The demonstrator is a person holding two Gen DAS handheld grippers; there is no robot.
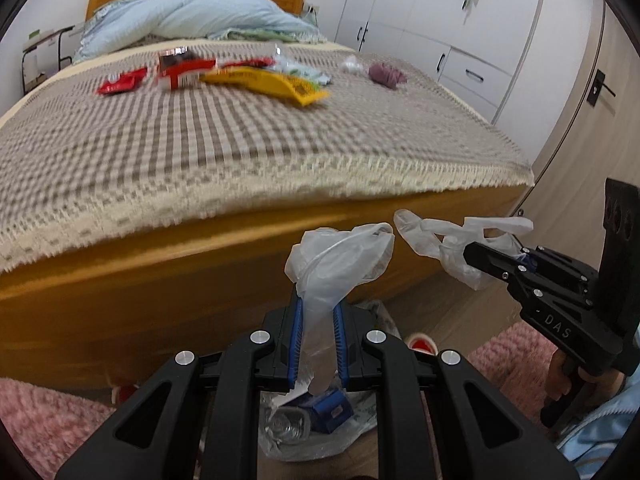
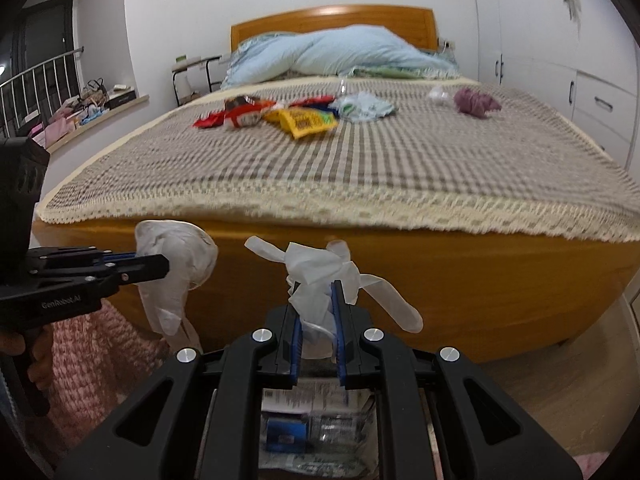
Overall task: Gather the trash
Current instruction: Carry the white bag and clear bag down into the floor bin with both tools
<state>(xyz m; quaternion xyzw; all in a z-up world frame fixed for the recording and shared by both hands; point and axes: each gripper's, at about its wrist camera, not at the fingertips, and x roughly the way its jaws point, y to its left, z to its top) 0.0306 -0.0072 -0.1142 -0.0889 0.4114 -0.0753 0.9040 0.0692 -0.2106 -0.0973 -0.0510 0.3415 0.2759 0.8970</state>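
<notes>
Left hand-held gripper (image 1: pixel 318 316): black plastic frame, blue ribbed pads (image 1: pixel 295 344), four silver screw heads. Right hand-held gripper (image 2: pixel 316 320): same build; side marked "DAS". Left side marked "GenRobot.AI". Bare skin on the grips; light blue sleeve.

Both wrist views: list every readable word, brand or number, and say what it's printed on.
"DAS": side of the right tongs body, in the left wrist view.
"GenRobot.AI": side of the left tongs body, in the right wrist view.
Yellow wrapper and red wrappers on the bed: print too blurred.
Printed paper in the bag: too small.
</notes>
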